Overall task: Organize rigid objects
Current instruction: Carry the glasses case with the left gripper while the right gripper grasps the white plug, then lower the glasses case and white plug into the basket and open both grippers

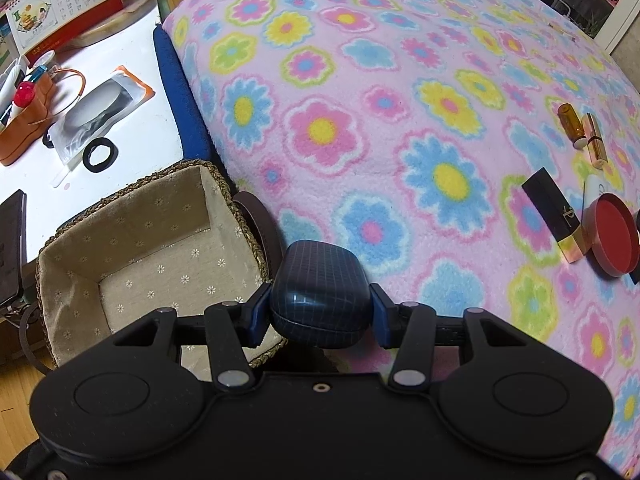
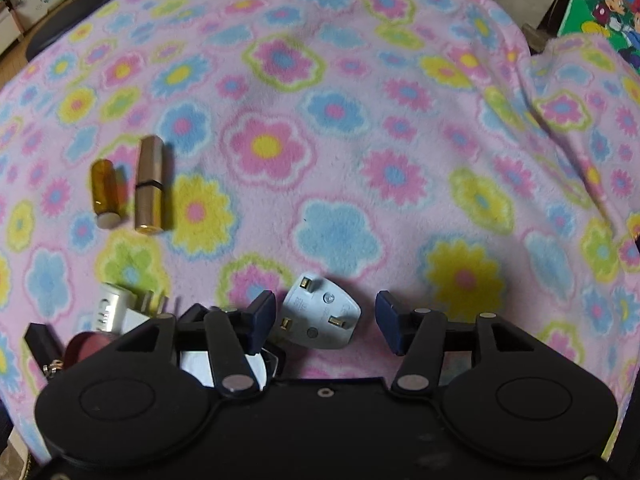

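Left claw (image 1: pixel 320 312) steep-down, clamped on dark case (image 1: pixel 320 292) | right claw (image 2: pixel 326 320) apart over plug (image 2: pixel 320 312)

1. The left tool (image 1: pixel 320 312) points steeply downward, its 2 blue pads pressed against the sides of a dark case (image 1: pixel 320 294).
2. The right tool (image 2: pixel 326 322) points steeply downward, jaws apart, pads touching nothing.

— What's on that white surface (image 1: pixel 120 128) at the left?
— A red-based desk calendar (image 1: pixel 64 4), a black hair tie ring (image 1: pixel 100 155) — and a clear plastic pouch (image 1: pixel 100 114). A cartoon-mouse poster (image 2: pixel 608 4) stands far right.
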The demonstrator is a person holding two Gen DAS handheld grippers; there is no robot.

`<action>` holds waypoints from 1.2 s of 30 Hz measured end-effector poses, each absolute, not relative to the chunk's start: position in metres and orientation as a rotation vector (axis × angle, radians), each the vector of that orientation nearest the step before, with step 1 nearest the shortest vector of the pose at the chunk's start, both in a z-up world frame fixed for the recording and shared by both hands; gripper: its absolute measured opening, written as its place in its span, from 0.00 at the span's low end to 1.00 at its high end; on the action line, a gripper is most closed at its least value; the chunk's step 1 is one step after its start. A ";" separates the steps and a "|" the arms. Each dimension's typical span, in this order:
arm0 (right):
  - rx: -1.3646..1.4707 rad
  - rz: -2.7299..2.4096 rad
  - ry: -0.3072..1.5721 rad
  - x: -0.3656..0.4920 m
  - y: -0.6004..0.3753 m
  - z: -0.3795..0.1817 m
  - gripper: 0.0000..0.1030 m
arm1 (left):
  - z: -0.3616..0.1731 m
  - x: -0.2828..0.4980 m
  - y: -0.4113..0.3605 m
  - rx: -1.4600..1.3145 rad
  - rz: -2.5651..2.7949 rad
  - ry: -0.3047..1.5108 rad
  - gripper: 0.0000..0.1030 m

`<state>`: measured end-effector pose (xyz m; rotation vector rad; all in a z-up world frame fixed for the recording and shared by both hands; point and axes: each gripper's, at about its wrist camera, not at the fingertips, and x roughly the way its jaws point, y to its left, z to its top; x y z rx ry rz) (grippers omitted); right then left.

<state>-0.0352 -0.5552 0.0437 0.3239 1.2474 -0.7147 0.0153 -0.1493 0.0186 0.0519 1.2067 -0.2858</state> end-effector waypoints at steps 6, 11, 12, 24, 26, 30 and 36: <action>0.306 -0.733 1.225 -0.037 -0.553 0.044 0.40 | 0.023 0.015 -0.145 0.034 -0.282 1.215 0.47; 0.236 -0.742 1.147 -0.043 -0.535 0.076 0.40 | 0.035 0.016 -0.142 0.048 -0.257 1.189 0.47; 0.219 -0.729 1.129 -0.043 -0.527 0.085 0.40 | 0.038 0.016 -0.140 0.051 -0.253 1.184 0.47; 0.140 -0.182 1.089 -0.018 -0.349 0.127 0.40 | 0.041 0.015 -0.083 0.056 -0.106 1.200 0.47; 0.142 -0.083 1.110 -0.014 -0.315 0.123 0.40 | 0.039 0.016 -0.072 0.052 -0.078 1.207 0.47; 0.107 0.054 1.147 -0.003 -0.251 0.111 0.40 | 0.034 0.019 -0.053 0.050 -0.032 1.219 0.47; 0.071 0.153 1.193 0.009 -0.189 0.091 0.40 | 0.026 0.027 -0.036 0.012 -0.002 1.236 0.47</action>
